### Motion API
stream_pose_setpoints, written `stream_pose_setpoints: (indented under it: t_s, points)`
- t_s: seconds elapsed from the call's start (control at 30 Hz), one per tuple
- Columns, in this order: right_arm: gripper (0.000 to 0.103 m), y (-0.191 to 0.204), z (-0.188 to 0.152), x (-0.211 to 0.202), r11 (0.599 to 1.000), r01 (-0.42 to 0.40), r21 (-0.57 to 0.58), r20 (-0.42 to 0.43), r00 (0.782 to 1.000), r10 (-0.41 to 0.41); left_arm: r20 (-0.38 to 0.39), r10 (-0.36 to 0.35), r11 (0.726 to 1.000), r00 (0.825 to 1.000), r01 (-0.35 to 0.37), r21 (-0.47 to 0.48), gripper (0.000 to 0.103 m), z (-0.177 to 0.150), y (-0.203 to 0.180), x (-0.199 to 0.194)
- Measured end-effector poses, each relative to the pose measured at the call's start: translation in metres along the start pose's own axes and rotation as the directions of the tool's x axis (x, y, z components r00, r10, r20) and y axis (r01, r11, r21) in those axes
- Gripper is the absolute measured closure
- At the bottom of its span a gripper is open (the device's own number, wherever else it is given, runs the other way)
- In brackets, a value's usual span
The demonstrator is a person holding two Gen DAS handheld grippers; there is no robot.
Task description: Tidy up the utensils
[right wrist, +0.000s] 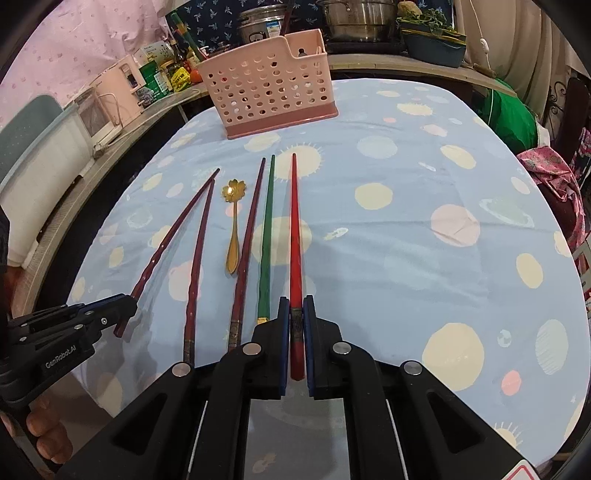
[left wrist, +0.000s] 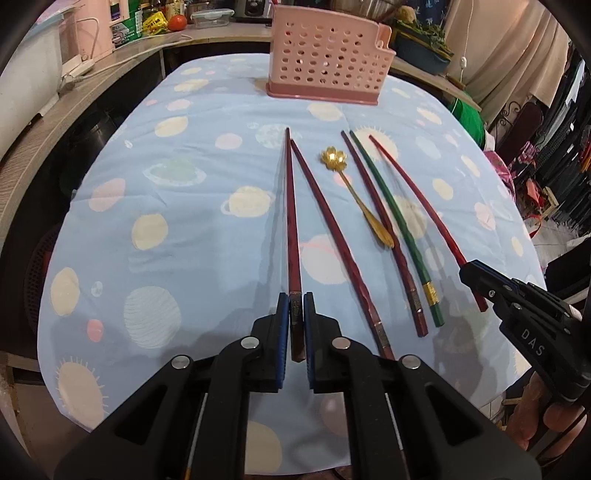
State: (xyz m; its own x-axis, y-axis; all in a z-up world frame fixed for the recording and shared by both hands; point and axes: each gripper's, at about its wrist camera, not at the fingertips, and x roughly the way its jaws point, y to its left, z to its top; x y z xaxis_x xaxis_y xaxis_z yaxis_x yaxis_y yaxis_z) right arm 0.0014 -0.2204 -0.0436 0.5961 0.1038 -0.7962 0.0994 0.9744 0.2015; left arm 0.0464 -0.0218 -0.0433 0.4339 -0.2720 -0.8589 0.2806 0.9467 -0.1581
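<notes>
Left gripper [left wrist: 295, 306]: fingers clamp the dark chopstick [left wrist: 291, 221] near its butt.
Right gripper [right wrist: 295, 314]: fingers pinch the red chopstick [right wrist: 294, 236].
Risk: long tips droop, missing the basket [left wrist: 325, 62] at twelve o'clock.

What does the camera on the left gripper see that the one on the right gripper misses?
Only the left wrist view shows the left gripper close up, clamped on the leftmost dark red chopstick, plus a tomato on the counter.

Only the right wrist view shows the right gripper close up, clamped on the bright red chopstick, plus steel pots behind the table.

Both show the pink basket, the gold spoon, the green chopstick and the planet-patterned blue cloth.
</notes>
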Motion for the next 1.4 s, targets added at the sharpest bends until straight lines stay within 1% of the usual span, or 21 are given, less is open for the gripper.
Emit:
stream_pose_setpoints:
  t_s: [0.37,0.57,0.63,0.73,0.83,0.9,1.0,1.07,1.13,1.2,1.23,1.27,1.33,1.4]
  points:
    - [0.096,-0.002,0.033,-0.041,1.000,-0.019,0.023,0.105,0.994,0.017,0.095,-0.045,0.998,0.994,0.048,-0.033,0.096,0.030,0.003,-0.043]
    - [0.096,-0.008,0.059,-0.064,0.998,-0.020,0.053,0.195,0.981,0.009,0.169,-0.054,0.998,0.984,0.060,-0.034,0.096,0.056,0.003,-0.068]
    - [0.096,-0.011,0.068,-0.069,0.998,-0.033,0.062,0.211,0.977,0.019,0.194,-0.054,0.997,0.979,0.062,-0.037,0.100,0.066,0.004,-0.076]
    - [0.096,-0.013,0.080,-0.075,0.997,-0.041,0.070,0.237,0.971,0.023,0.224,-0.058,0.997,0.973,0.069,-0.046,0.100,0.080,0.006,-0.084]
    - [0.096,-0.015,0.093,-0.082,0.996,-0.043,0.082,0.271,0.962,0.020,0.254,-0.041,0.998,0.966,0.054,-0.044,0.101,0.093,0.006,-0.091]
    - [0.096,-0.016,0.099,-0.085,0.995,-0.045,0.088,0.287,0.958,0.018,0.260,-0.031,0.998,0.965,0.045,-0.049,0.101,0.100,0.006,-0.092]
    - [0.096,-0.017,0.102,-0.088,0.995,-0.045,0.090,0.299,0.954,0.016,0.248,-0.039,0.997,0.968,0.054,-0.053,0.100,0.102,0.009,-0.090]
    - [0.096,-0.017,0.102,-0.088,0.995,-0.046,0.092,0.296,0.955,0.017,0.230,-0.038,0.997,0.973,0.051,-0.054,0.100,0.098,0.011,-0.084]
    - [0.096,-0.019,0.100,-0.087,0.994,-0.050,0.100,0.289,0.957,0.019,0.194,-0.041,0.997,0.980,0.053,-0.055,0.094,0.089,0.013,-0.071]
    - [0.096,-0.020,0.098,-0.088,0.993,-0.052,0.107,0.285,0.958,0.020,0.150,-0.038,0.997,0.988,0.048,-0.061,0.071,0.077,0.014,-0.055]
    - [0.096,-0.020,0.096,-0.088,0.993,-0.053,0.109,0.284,0.959,0.020,0.123,-0.032,0.997,0.992,0.040,-0.063,0.067,0.068,0.015,-0.045]
    - [0.096,-0.020,0.095,-0.089,0.992,-0.055,0.109,0.283,0.959,0.022,0.100,-0.037,0.997,0.994,0.043,-0.061,0.066,0.061,0.014,-0.038]
    - [0.096,-0.020,0.093,-0.090,0.993,-0.048,0.105,0.283,0.959,0.016,0.027,-0.041,0.998,0.999,0.043,-0.051,0.066,0.044,0.011,-0.016]
    - [0.096,-0.019,0.090,-0.091,0.994,-0.038,0.101,0.285,0.959,0.008,-0.032,-0.044,0.998,0.999,0.043,-0.038,0.066,0.030,0.005,0.002]
